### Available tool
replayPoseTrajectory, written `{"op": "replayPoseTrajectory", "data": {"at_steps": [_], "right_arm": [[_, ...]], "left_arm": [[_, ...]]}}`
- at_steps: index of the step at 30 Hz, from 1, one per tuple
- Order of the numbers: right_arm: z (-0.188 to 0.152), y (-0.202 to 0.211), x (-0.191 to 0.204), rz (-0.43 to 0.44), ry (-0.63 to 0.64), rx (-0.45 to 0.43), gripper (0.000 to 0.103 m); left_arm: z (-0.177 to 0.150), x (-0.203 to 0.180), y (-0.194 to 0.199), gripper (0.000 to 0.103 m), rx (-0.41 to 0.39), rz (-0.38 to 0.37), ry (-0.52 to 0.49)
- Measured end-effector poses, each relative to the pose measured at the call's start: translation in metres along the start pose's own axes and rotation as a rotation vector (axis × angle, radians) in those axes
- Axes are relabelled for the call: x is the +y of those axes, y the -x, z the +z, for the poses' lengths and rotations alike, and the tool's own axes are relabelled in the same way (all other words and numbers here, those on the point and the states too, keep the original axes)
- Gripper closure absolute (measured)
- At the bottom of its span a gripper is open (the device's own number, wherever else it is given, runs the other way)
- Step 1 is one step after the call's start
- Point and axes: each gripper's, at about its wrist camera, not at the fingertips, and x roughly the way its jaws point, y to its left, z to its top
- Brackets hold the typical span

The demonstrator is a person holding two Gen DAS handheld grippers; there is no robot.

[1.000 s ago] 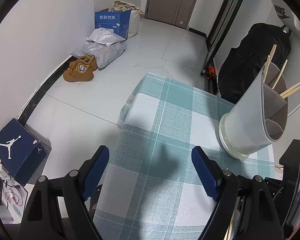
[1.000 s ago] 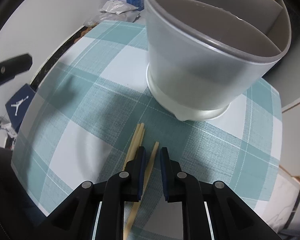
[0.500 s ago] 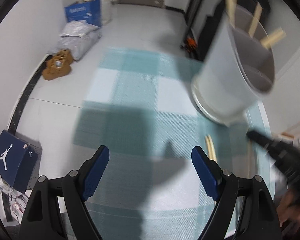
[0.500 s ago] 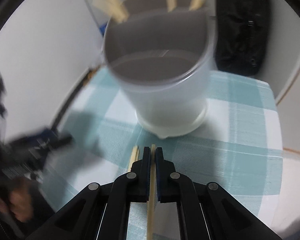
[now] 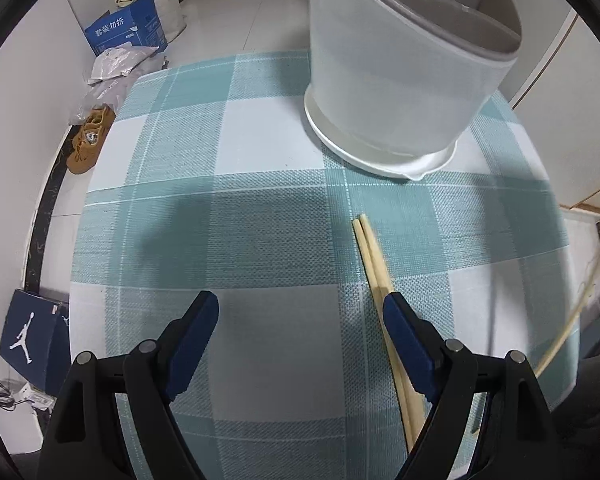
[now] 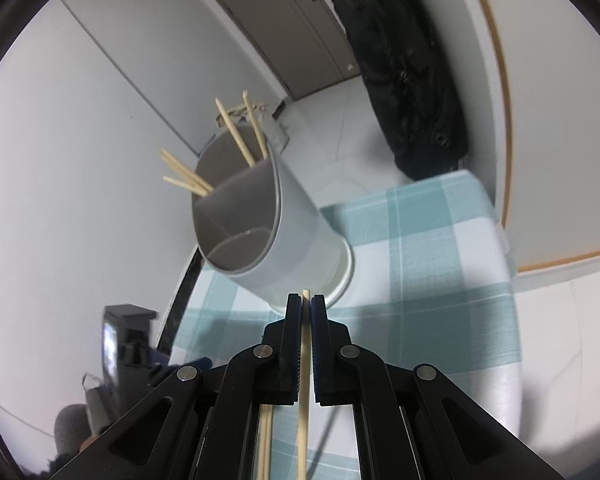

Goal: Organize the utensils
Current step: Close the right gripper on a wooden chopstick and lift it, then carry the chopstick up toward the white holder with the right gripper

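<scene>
A pale grey utensil holder with inner dividers stands at the far side of the checked tablecloth. In the right wrist view the holder has several wooden chopsticks in its far compartments. My right gripper is shut on one chopstick, lifted off the cloth and aimed toward the holder. Two chopsticks lie side by side on the cloth, running under the right finger of my left gripper, which is open above the cloth with nothing between its fingers. The lifted chopstick shows at the right edge of the left wrist view.
On the floor left of the table lie a dark blue shoe box, tan shoes, a grey plastic bag and a blue carton. A black bag leans by the wall behind the table, near a door.
My right gripper closed on one chopstick and raised it off the cloth, tilting up toward the holder. My left gripper moved in over the table toward the two lying chopsticks, still open.
</scene>
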Motion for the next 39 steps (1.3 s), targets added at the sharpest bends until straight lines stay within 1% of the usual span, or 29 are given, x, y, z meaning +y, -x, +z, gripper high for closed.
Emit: {"op": "replayPoseTrajectory", "data": {"at_steps": [4,12,14,15,16,17,19,20,22,26,29,31,36,37,38,39], "right_arm": [[0.002,0.013,0.001,0.008,0.009,-0.023,0.099],[0.006,0.012,-0.005,0.019,0.018,-0.038,0.099],[0.006,0.013,-0.005,0.022,0.018,-0.040,0.099],[0.006,0.014,-0.005,0.024,0.016,-0.040,0.099],[0.007,0.015,-0.005,0.025,0.014,-0.041,0.099],[0.007,0.016,-0.005,0.027,0.012,-0.042,0.099],[0.008,0.015,-0.005,0.031,0.012,-0.045,0.099],[0.008,0.015,-0.004,0.032,0.016,-0.046,0.099],[0.009,0.015,-0.001,0.026,0.031,-0.049,0.099],[0.008,0.013,0.005,0.021,0.058,-0.047,0.099],[0.008,0.011,0.005,0.018,0.061,-0.041,0.099],[0.009,0.010,0.005,0.015,0.060,-0.038,0.099],[0.009,0.010,0.011,0.011,0.078,-0.045,0.099],[0.009,0.010,0.013,0.010,0.086,-0.050,0.099],[0.009,0.010,0.015,0.009,0.095,-0.054,0.099],[0.008,0.010,0.018,0.007,0.105,-0.059,0.099]], "left_arm": [[0.000,-0.002,-0.006,0.022,0.017,0.016,0.004],[0.007,-0.009,-0.007,0.022,-0.005,0.049,-0.009],[0.009,-0.009,-0.007,0.032,0.002,0.019,-0.003],[0.012,-0.008,-0.007,0.041,0.005,0.009,0.002],[0.014,-0.008,-0.006,0.052,0.002,0.008,-0.002],[0.016,-0.009,-0.005,0.057,-0.001,0.007,-0.011],[0.019,-0.010,-0.004,0.082,-0.009,0.005,-0.016],[0.020,-0.012,-0.004,0.086,-0.010,0.003,-0.018],[0.021,-0.015,-0.005,0.099,-0.010,-0.010,-0.027],[0.019,-0.016,-0.004,0.101,-0.025,-0.012,-0.026],[0.019,-0.012,-0.001,0.102,-0.044,-0.012,0.006],[0.020,-0.005,0.006,0.102,-0.075,-0.055,0.052],[0.021,-0.002,0.036,0.102,-0.205,-0.104,0.082],[0.020,0.000,0.046,0.102,-0.243,-0.120,0.094],[0.018,0.000,0.050,0.102,-0.263,-0.127,0.100],[0.016,0.001,0.060,0.102,-0.306,-0.140,0.107]]}}
